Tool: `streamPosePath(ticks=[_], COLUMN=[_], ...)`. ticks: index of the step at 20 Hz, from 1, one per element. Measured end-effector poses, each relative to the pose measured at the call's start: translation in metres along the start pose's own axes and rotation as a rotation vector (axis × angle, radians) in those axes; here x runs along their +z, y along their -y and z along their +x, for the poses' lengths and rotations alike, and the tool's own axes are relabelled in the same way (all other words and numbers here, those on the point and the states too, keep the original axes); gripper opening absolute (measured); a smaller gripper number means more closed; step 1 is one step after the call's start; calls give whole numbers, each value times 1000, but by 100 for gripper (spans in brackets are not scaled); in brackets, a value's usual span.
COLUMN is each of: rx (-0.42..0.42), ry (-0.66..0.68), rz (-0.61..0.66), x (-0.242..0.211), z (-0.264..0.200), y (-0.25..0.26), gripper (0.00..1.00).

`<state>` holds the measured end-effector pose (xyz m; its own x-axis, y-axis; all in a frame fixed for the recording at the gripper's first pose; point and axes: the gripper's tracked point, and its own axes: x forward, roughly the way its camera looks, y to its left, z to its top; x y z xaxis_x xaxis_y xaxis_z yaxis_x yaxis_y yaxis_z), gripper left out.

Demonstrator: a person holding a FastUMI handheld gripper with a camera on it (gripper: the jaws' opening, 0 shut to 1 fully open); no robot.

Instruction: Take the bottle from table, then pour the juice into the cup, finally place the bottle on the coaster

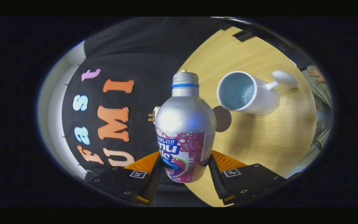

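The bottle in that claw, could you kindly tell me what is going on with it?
A person's handheld claw is shut on a silver aluminium bottle, one finger pressing each side of its pink label. The cap is off and the scene looks tilted, as if for pouring. Beyond the bottle, a white cup with a handle sits on the wooden table, looking empty. A round dark coaster lies between bottle and cup.

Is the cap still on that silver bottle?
Off. The bottle, clamped between the gripper fingers, shows bare screw threads above its blue ring, with no cap over them.
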<state>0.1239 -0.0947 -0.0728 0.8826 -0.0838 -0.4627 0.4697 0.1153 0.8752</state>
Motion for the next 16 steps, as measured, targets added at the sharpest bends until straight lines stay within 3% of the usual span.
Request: streamPosePath(ticks=[7,12,16], rx=[-43,-115,-187], ry=[158,296,348], rz=[-548,-815,-956], x=[23,40,45], z=[18,26,38], y=[-17,-23,-15], gripper=[74,74,74])
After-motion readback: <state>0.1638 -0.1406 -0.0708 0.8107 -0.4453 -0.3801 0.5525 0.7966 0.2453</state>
